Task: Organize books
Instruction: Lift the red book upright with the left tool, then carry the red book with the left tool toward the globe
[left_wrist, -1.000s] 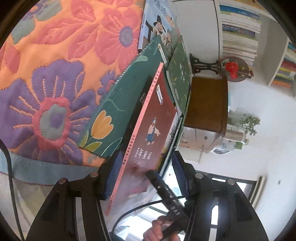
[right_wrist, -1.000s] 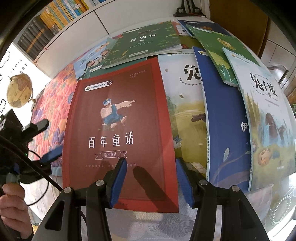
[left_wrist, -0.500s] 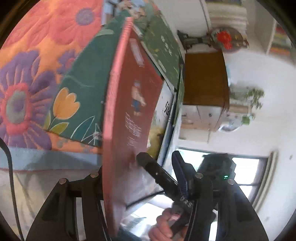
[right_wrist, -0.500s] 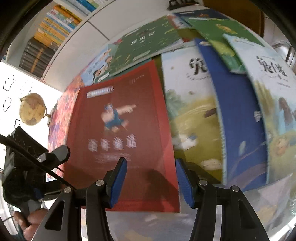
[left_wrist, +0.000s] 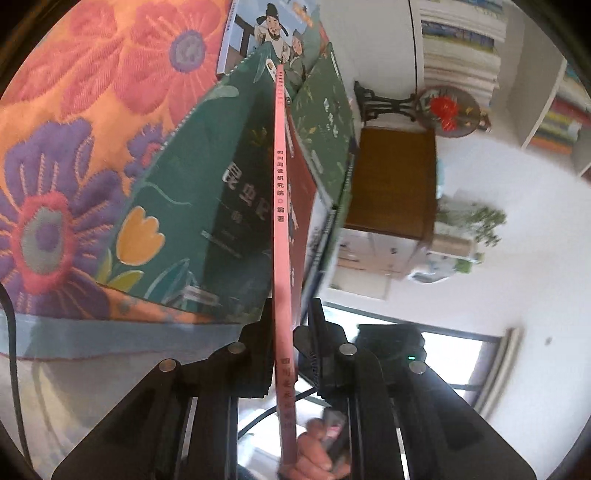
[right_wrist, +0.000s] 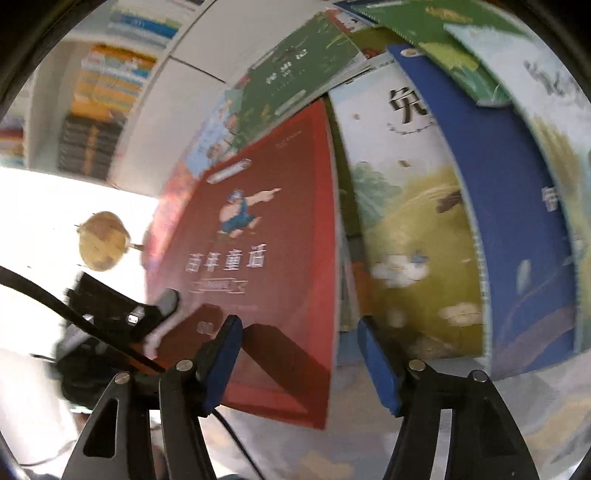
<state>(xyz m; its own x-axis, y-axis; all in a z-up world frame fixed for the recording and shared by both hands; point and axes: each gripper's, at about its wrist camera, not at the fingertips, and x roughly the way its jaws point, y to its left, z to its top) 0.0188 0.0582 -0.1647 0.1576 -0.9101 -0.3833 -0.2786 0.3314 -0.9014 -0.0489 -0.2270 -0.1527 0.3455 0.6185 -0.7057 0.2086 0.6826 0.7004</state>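
Left gripper (left_wrist: 284, 343): jaws together, clamped on the spine edge of the red book (left_wrist: 279, 206), near its lower corner. The book is tipped up on edge, its far end among the other books, directly over the green tulip-cover book (left_wrist: 192, 206), which lies flat on the floral cloth (left_wrist: 74, 122).

Right gripper (right_wrist: 299, 354): jaws opening, nothing between the pads; it hangs just in front of the red book's near edge. Beside the red book, on its page-edge side, lie a yellow-green picture book (right_wrist: 406, 206) and a blue book (right_wrist: 517, 206), overlapping.

Handling judgement: thin paperback, light, glossy cover, so likely slippery and prone to sag or swing when held by one corner. The spine is the stiffest hold. A second hold on the opposite edge would steady it before stacking.
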